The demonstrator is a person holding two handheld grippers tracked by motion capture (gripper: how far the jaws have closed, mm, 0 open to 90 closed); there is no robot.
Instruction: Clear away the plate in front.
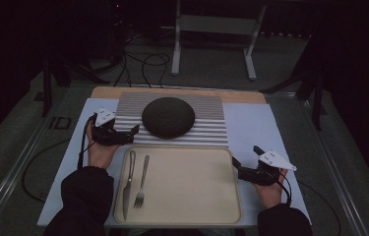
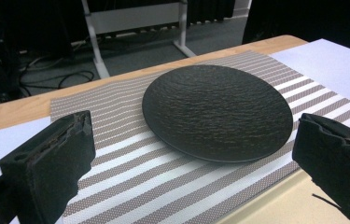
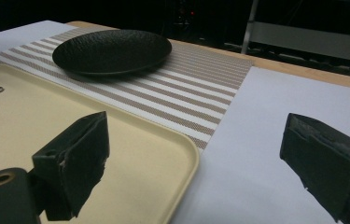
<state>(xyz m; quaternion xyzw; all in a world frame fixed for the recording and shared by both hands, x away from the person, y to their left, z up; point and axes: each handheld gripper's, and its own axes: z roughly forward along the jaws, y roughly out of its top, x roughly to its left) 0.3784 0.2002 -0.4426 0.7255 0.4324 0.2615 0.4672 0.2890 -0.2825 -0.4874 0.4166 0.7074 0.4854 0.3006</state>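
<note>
While nothing is yet held, the high view has the left gripper (image 1: 134,130) hovering just off the left rim of the black plate (image 1: 168,117), which rests on the striped placemat (image 1: 206,125) directly behind the cream tray (image 1: 192,187). The right gripper (image 1: 234,163) sits at the tray's right edge, well apart from the plate. A knife (image 1: 129,177) and a fork (image 1: 142,182) lie side by side on the left part of the tray, untouched. From the left gripper view, the left gripper (image 2: 191,154) has its jaws spread wide, and the plate (image 2: 217,112) lies flat between and beyond them, its near rim close to the jaw tips but not touching; the placemat (image 2: 130,163) runs under it, and a corner of the tray (image 2: 275,210) shows at the lower right. From the right gripper view, the right gripper (image 3: 196,149) is also wide open and empty, one jaw over the tray (image 3: 130,154) and the other over the white sheet (image 3: 256,140) beside it, while the plate (image 3: 112,50) sits far off at the upper left. The step in hand looks like the approach to the plate, probably to bring it onto the tray. The next move likely calls for the left jaws to drop low, straddle the thin rim, and close on it without sliding the plate across the mat.
</note>
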